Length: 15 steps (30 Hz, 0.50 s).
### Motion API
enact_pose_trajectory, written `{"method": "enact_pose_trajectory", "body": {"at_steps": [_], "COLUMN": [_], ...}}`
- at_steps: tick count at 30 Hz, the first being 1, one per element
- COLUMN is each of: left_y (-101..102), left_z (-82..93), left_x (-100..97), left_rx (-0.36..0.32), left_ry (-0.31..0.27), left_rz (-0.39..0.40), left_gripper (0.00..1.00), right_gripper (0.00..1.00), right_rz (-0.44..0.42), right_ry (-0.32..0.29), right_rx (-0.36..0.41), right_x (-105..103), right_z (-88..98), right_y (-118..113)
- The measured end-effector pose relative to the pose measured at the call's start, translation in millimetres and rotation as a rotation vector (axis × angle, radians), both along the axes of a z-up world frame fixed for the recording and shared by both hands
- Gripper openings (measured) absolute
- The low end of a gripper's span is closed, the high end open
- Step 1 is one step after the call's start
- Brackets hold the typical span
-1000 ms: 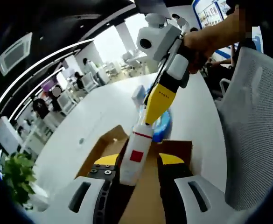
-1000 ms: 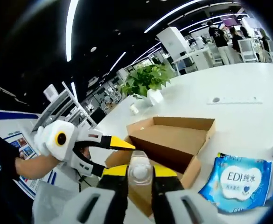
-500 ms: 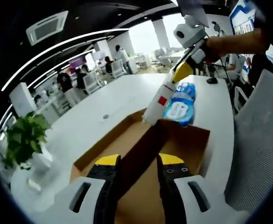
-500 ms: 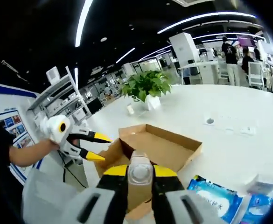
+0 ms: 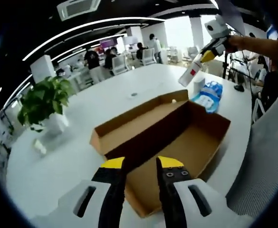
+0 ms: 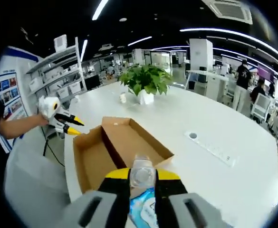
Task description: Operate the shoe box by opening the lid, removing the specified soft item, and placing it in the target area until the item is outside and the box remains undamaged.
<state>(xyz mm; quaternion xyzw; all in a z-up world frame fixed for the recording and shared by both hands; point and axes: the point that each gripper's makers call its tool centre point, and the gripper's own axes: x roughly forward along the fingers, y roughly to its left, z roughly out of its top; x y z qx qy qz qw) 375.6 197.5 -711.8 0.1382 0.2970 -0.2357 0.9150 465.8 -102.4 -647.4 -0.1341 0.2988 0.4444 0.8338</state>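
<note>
two grippers here: right gripper (image 6: 142,176) is clamped on a white bottle (image 6: 141,172), up above the wipes pack (image 6: 143,212). left gripper (image 5: 140,164) sits a bit open, holding nothing, over the open shoe box (image 5: 196,142).

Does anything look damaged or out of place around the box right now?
Nothing stands out. The box sits open and looks intact on the table, its lid hinged back. The right gripper is shut on a bottle, held above the wipes.
</note>
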Motion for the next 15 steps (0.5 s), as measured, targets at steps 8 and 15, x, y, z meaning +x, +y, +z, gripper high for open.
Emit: {"method": "enact_pose_trajectory", "body": {"at_steps": [8,15], "left_y": [25,36], "left_z": [-22.9,-34.4], "left_x": [-16.0,-24.7], "left_rx": [-0.028,-0.072], "left_ry": [0.082,0.136], "left_rz": [0.119,0.199], "left_gripper": [0.19,0.16], "right_gripper": [0.14,0.14], "right_rz": [0.114,0.282], "right_ry": [-0.078,-0.126], "right_rx": [-0.239,-0.466], "right_x": [22,33], "right_z": [-25.6,-59.4], "right_y": [-21,-34]}}
